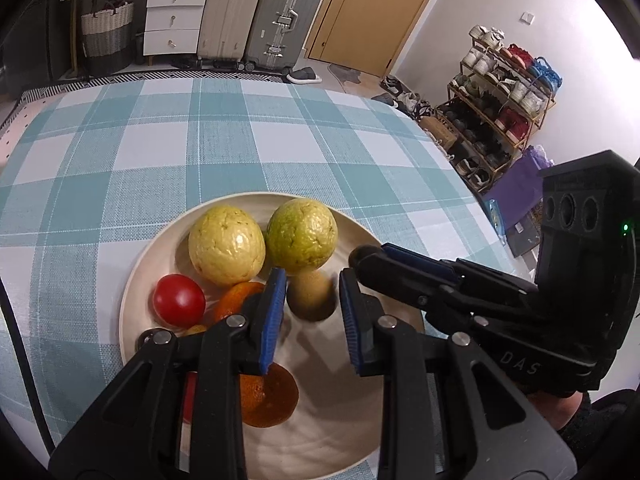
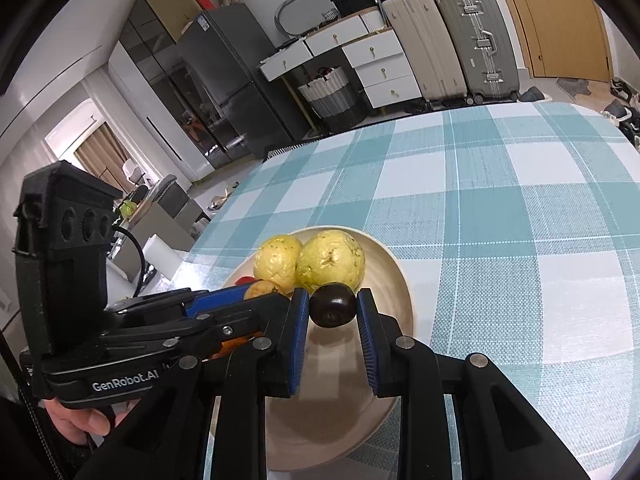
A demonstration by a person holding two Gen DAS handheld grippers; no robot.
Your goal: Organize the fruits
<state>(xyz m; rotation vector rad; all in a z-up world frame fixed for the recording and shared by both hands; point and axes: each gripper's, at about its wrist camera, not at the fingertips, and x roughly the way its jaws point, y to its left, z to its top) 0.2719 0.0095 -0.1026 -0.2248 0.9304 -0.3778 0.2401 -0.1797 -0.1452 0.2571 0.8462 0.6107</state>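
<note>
A small dark round fruit (image 2: 333, 306) is seen between the blue pads (image 2: 299, 344) of the right gripper (image 2: 333, 312), above the round cream plate (image 2: 396, 280); the pads seem to touch it on both sides, though contact cannot be told for certain. A small brown-green oval fruit (image 1: 311, 295) is seen lying on the plate (image 1: 140, 276) between the spread blue fingers (image 1: 273, 320) of the left gripper (image 1: 312, 300), with clear gaps on either side. Behind it, two large yellow-green guavas (image 1: 227, 245) are set side by side, touching. A red cherry tomato (image 1: 179, 301) and an orange fruit (image 1: 236, 300) are placed at the left of the plate, and a flat orange-brown piece (image 1: 270, 400) is partly hidden under the left gripper. The plate is carried by a teal-and-white checked tablecloth (image 1: 160, 148). Two upright suitcases (image 2: 476, 36) are seen by a wooden door (image 1: 372, 12).
</note>
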